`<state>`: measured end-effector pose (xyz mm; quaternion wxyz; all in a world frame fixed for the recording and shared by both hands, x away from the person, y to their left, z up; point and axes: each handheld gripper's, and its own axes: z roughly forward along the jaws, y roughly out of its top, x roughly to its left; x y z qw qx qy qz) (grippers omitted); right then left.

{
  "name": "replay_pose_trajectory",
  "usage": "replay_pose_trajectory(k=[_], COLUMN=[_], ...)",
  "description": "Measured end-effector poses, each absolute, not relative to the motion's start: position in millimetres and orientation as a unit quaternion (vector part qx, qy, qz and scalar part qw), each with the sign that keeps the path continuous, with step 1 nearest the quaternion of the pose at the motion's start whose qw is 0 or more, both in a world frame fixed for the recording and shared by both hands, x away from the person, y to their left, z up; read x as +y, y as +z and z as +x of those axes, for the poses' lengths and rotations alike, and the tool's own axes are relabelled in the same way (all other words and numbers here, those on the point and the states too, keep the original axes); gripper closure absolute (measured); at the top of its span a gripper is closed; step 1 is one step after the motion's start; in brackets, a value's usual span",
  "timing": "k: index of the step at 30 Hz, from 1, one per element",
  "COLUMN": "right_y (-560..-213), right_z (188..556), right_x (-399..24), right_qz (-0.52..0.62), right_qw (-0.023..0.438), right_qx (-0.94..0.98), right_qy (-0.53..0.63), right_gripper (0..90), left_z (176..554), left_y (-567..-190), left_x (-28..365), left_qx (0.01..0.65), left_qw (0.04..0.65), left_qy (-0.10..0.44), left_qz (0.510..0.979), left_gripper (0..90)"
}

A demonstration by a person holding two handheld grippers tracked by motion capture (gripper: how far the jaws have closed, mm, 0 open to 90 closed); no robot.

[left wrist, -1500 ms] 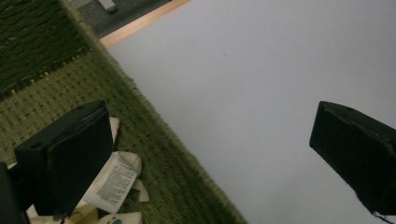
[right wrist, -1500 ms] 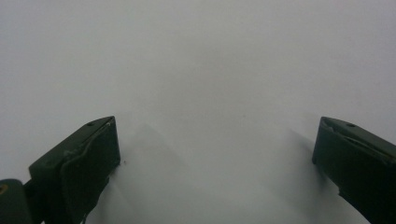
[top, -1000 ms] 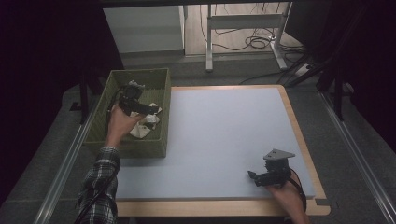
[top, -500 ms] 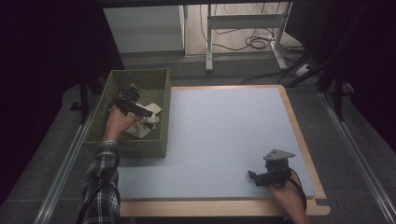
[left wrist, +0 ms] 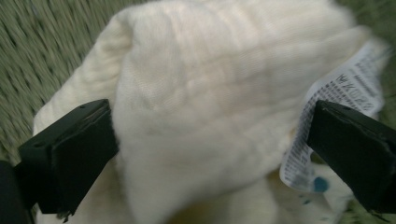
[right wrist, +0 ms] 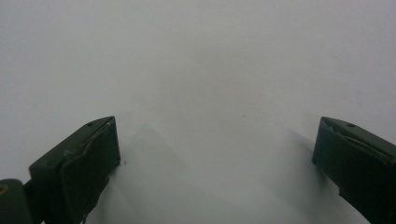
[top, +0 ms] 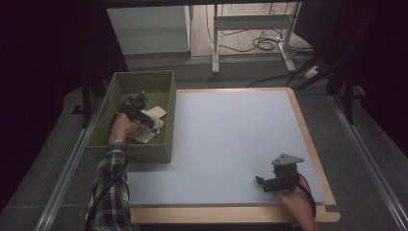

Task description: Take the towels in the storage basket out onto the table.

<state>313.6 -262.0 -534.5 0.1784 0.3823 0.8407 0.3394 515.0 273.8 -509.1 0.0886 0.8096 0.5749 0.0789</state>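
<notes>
A pale blue-grey table top (top: 226,144) with a wooden border takes up most of the high view, and at its left edge stands a green woven basket (top: 120,86). Inside the basket lies a cream knitted garment (top: 150,120), folded or bunched, with a white printed care label (left wrist: 336,93) sticking out at one side. The left gripper (top: 144,119) reaches down into the basket over the knit; in the left gripper view its jaws stand wide apart with the fabric bulging between them, one jaw at the cloth's edge, the other at the label. The right gripper (top: 262,183) rests near the table's front right corner, its jaws spread over bare surface and holding nothing. The step in hand looks like taking hold of the garment to lift it out. To do it well, the jaws should press down a little so they close on a thick fold of knit and not on the label alone, which could slip or tear; then lift straight up, clear of the basket wall, before carrying it over the table.
</notes>
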Motion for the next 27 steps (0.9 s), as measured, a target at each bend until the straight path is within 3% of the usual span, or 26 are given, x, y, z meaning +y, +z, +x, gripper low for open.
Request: replay_pose_trajectory(k=[2,4,9,10,11,16,27], right_y=[-534.5,-534.6,-534.6,-534.6,-534.6,-534.6,-534.6], right_z=[313.6,313.6,313.6,313.6,313.6,313.6,313.6], right_x=[-262.0,-262.0,-262.1,-262.0,-262.1,-262.0,-262.0], right_qz=[0.382,0.382,0.382,0.382,0.382,0.382,0.382], right_qw=[0.179,0.179,0.179,0.179,0.179,0.178,0.178], right_qx=[0.841,0.841,0.841,0.841,0.841,0.841,0.841], right_qy=[0.339,0.339,0.339,0.339,0.339,0.340,0.340], right_gripper=[0.8,0.7,0.8,0.8,0.8,0.7,0.8], left_z=[515.4,515.8,512.0,511.1,511.1,510.2,503.9], left_y=[-509.8,-511.4,-504.7,-503.1,-503.1,-500.3,-482.5], left_x=[274.3,278.2,273.8,273.5,273.5,277.9,284.9], left_qx=[0.581,0.596,0.577,0.574,0.574,0.586,0.597], left_qw=[0.086,0.095,0.093,0.086,0.086,0.089,0.138], left_qy=[0.072,0.044,0.053,0.066,0.066,0.065,0.067], left_qz=[0.806,0.796,0.809,0.812,0.812,0.803,0.788], left_gripper=[3.4,15.5,41.1,59.9,69.3,74.8,74.9])
